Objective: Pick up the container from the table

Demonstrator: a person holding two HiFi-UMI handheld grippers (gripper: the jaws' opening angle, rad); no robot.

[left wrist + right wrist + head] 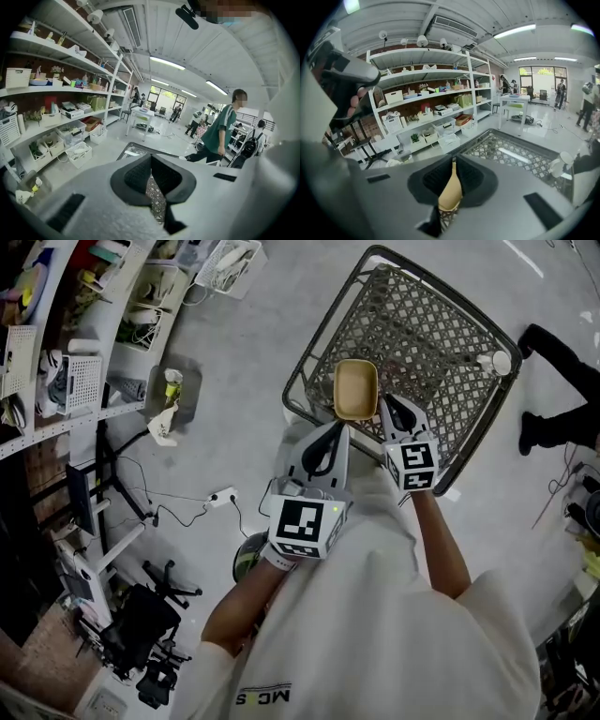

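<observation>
Right gripper [386, 407] has its jaws closed tight on the tan, rounded-rectangular plastic container [356, 390]. In the right gripper view [452, 187] a thin tan wall of the container [451, 194] stands edge-on in the narrow slit between the dark pads. From the head view the container's open side faces up toward the camera, and it sits just past the gripper's tips over the near edge of the dark metal lattice worktop [431, 334]. Whether its underside touches the lattice cannot be told.

Just beside it, on the person's other side, the left gripper [333, 432] points at the same near edge, its tips close to the container's lower corner. In the left gripper view [151, 180] its jaws are pressed together with nothing caught between them, and only a sliver of the lattice shows through the gap.

A small white round object [501, 362] rests on the worktop's far right corner. White shelving [431, 93] loaded with bins and boxes lines the wall on the left. A white power strip [225, 495] with its cable lies on the grey floor [234, 362]. A person in a green top [218, 131] stands beyond the worktop.
</observation>
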